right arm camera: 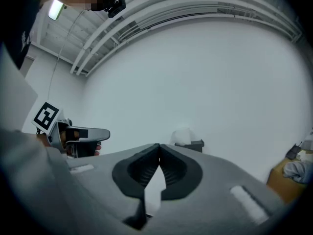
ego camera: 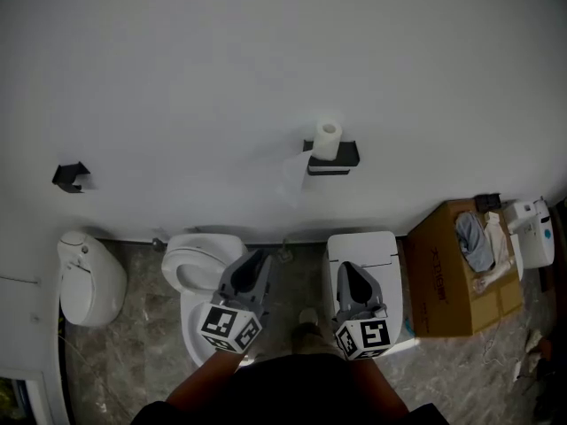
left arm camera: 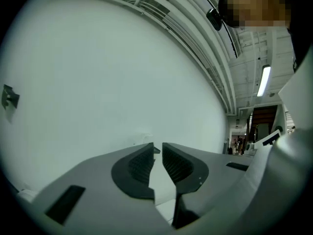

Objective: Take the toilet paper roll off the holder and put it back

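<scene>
A white toilet paper roll (ego camera: 328,139) stands upright on a black wall holder (ego camera: 335,158), with a loose sheet (ego camera: 292,173) hanging to its left. The right gripper view shows the roll (right arm camera: 183,135) and the holder (right arm camera: 195,144) ahead on the wall. Both grippers are held low, well short of the wall. My left gripper (ego camera: 257,258) (left arm camera: 157,149) has a narrow gap between its jaws and nothing in it. My right gripper (ego camera: 345,269) (right arm camera: 159,147) has its tips together, empty.
A second black holder (ego camera: 71,177) (left arm camera: 10,97) is on the wall far left. Below stand an open toilet (ego camera: 197,264), a closed white toilet (ego camera: 365,248) and a white bin (ego camera: 89,277). A cardboard box (ego camera: 447,282) with cloths sits at the right.
</scene>
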Motion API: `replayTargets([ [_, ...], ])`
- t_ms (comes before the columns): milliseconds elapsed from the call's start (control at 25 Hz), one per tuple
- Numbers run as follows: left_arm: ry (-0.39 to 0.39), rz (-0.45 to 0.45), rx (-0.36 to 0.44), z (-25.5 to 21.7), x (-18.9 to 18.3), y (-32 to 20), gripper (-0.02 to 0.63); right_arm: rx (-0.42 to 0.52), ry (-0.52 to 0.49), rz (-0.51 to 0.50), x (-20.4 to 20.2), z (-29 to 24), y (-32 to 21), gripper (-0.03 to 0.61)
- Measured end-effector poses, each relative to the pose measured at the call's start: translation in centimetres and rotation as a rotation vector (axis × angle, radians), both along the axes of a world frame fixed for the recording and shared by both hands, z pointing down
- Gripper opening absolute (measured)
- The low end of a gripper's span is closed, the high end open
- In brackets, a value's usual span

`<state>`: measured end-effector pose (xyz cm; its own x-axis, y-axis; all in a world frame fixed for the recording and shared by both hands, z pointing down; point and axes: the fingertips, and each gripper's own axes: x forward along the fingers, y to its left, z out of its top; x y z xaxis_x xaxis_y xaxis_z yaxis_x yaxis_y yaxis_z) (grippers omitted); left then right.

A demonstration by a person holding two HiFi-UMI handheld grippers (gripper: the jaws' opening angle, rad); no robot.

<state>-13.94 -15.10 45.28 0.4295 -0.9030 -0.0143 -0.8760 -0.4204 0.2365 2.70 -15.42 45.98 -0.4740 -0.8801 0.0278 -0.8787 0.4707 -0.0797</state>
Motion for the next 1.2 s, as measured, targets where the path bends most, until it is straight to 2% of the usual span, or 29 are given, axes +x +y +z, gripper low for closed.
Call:
replayTargets([
  [40,-0.011,-0.004,-0.009,0.4,-0.4,1.1,0.041,-0.004,0.002,-0.002,-0.4,0.1,0.6,-0.002],
  [80,-0.025,-0.004,-0.017,0.8,-0.7,2.1,0.023,-0.009,0.002,-0.001,-0.8,0.3,1.1,-0.002],
  [280,-0.055,-0.011,-0.055,2.5,-1.6,5.7,0.018,-0.038,0.018,0.002,-2.0,1.4,3.5,-0.002],
  [440,-0.081,-0.03,-0.052,2.8,-2.2,7.2,0.018,-0.044,0.045,0.016,-2.3,1.6,4.8,-0.003],
  [800,-0.079,-0.045,-0.04,2.2,-2.9,6.6,0.018,-0.042,0.072,0.029,-2.7,1.6,5.1,-0.003],
  [1200,-0.07,-0.057,-0.041,2.2,-2.6,4.2,0.018,-0.041,0.089,0.023,-2.4,1.5,2.6,-0.003],
])
